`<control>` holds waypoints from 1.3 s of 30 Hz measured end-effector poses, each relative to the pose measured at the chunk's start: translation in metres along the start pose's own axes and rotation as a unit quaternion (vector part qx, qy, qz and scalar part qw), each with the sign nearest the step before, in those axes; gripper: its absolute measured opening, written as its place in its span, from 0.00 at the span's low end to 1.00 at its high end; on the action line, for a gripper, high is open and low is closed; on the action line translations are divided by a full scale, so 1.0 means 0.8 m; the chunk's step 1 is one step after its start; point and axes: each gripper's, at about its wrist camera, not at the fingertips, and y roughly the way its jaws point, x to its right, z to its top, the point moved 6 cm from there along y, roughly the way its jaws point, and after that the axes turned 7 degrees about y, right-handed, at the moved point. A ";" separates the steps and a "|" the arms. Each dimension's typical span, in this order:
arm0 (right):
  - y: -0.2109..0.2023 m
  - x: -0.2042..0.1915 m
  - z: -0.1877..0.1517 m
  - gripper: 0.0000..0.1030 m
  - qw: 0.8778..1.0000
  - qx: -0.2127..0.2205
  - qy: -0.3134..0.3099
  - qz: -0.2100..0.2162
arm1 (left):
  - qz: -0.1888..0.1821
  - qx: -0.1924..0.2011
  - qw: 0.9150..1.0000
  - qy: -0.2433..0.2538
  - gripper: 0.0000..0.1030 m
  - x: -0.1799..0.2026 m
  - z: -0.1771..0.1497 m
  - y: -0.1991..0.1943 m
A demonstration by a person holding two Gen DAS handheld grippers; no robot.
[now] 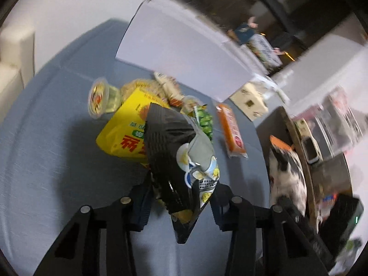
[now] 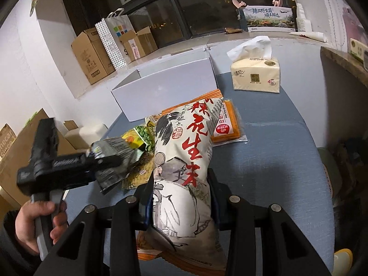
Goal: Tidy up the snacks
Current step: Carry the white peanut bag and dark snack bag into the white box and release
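Observation:
My left gripper (image 1: 181, 197) is shut on a black and silver snack bag (image 1: 174, 151), held above the blue table; it also shows in the right wrist view (image 2: 112, 161). Below it lie a yellow bag (image 1: 125, 133), a jelly cup (image 1: 101, 96), a green pea bag (image 1: 204, 119) and an orange packet (image 1: 231, 131). My right gripper (image 2: 181, 197) is shut on a white peanut bag with red characters (image 2: 184, 161). An open white box (image 2: 165, 85) stands behind the pile, also in the left wrist view (image 1: 179, 43).
A tissue pack (image 2: 256, 74) sits on the table (image 2: 276, 149) at the back right. Cardboard boxes (image 2: 92, 55) and a paper bag (image 2: 115, 39) stand by the window. More cardboard (image 2: 20, 151) is at the left.

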 end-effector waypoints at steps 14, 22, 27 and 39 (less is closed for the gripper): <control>0.018 -0.036 0.019 0.41 0.999 0.001 -0.038 0.017 | -0.044 0.008 0.990 0.131 0.42 0.032 0.000 -0.066; 0.040 -0.051 0.021 0.41 0.998 -0.017 -0.049 0.028 | -0.017 -0.061 0.992 0.113 0.72 -0.016 -0.019 -0.044; 0.044 -0.057 0.011 0.41 0.997 -0.025 -0.062 0.027 | -0.004 -0.072 0.990 0.118 0.77 -0.030 -0.024 -0.043; 0.036 -0.048 0.008 0.41 0.998 -0.022 -0.048 0.026 | 0.000 -0.042 0.981 0.190 0.35 0.004 -0.056 -0.078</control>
